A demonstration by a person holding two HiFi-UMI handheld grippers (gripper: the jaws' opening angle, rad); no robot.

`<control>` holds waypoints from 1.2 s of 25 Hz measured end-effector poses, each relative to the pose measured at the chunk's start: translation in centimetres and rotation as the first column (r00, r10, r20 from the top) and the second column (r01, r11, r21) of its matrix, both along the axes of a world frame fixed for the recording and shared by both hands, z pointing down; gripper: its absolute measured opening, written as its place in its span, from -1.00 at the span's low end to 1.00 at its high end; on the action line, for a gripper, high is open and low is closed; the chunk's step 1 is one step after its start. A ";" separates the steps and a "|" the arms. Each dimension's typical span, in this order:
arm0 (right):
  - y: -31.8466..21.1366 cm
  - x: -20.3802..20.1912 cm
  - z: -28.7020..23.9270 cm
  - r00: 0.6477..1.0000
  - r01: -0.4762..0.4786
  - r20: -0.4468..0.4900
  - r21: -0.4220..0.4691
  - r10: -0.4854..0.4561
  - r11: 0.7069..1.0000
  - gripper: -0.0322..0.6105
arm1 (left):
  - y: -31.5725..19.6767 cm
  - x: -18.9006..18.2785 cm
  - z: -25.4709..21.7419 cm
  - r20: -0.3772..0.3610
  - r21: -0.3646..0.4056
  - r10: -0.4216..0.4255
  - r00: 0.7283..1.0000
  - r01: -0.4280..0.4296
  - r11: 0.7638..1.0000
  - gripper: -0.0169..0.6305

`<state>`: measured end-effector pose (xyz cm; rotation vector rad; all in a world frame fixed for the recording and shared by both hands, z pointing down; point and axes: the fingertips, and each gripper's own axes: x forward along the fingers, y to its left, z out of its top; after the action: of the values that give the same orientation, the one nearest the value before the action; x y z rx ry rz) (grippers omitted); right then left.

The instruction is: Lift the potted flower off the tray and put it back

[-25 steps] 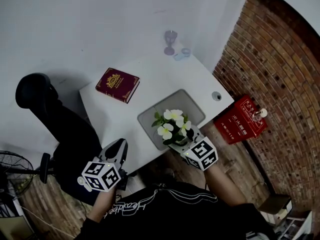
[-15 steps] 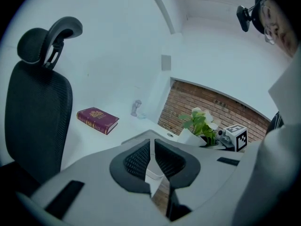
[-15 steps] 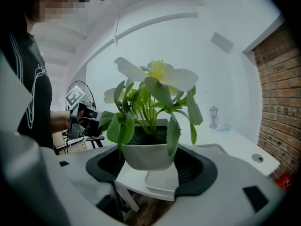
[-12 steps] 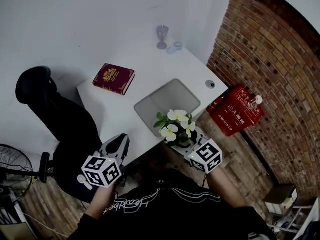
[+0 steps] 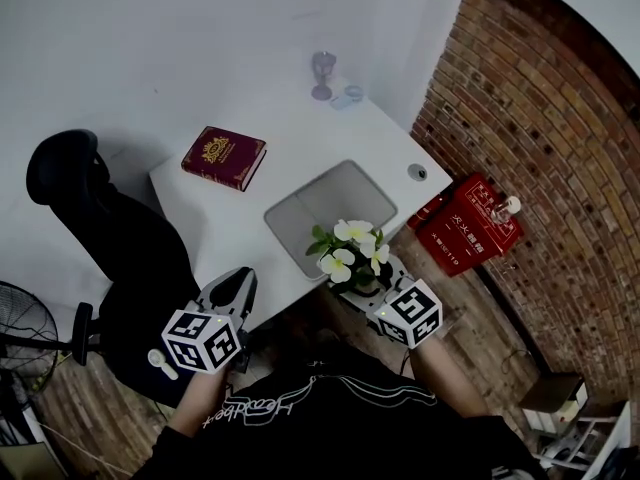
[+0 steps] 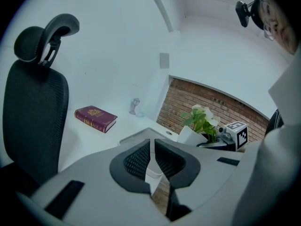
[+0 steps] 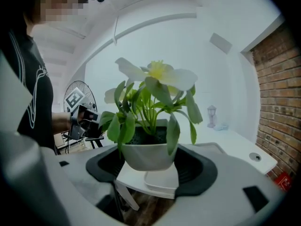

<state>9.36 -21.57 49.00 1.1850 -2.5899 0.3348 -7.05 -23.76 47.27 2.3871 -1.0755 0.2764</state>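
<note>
The flower [image 5: 350,251] has drawn back from over the tray [image 5: 322,200] toward the person. It now hangs at the near edge of the table [image 5: 215,223], lifted clear of the tray. The right gripper [image 5: 361,282] pinches the white pot [image 7: 149,154] between its jaws and holds it upright. The left gripper [image 5: 234,282] hovers off the table's near-left side, jaws drawn almost together with only a slit between them, holding nothing. A red book [image 5: 224,157] lies on the table well beyond the tray.

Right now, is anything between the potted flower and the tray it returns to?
Nothing visible. The right tool holds the potted flower by the near edge of the table; the tray lies bare, the book well aside.
</note>
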 end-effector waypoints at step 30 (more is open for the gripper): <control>-16.1 2.3 4.5 0.984 0.136 -0.095 -0.129 -0.149 0.982 0.13 | -7.4 -0.4 0.1 0.005 -0.026 -0.248 0.969 0.248 0.968 -0.79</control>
<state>11.66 -37.65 53.48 0.9438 -2.5077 0.3841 -7.48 -31.18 47.41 2.1998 -1.3467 0.2030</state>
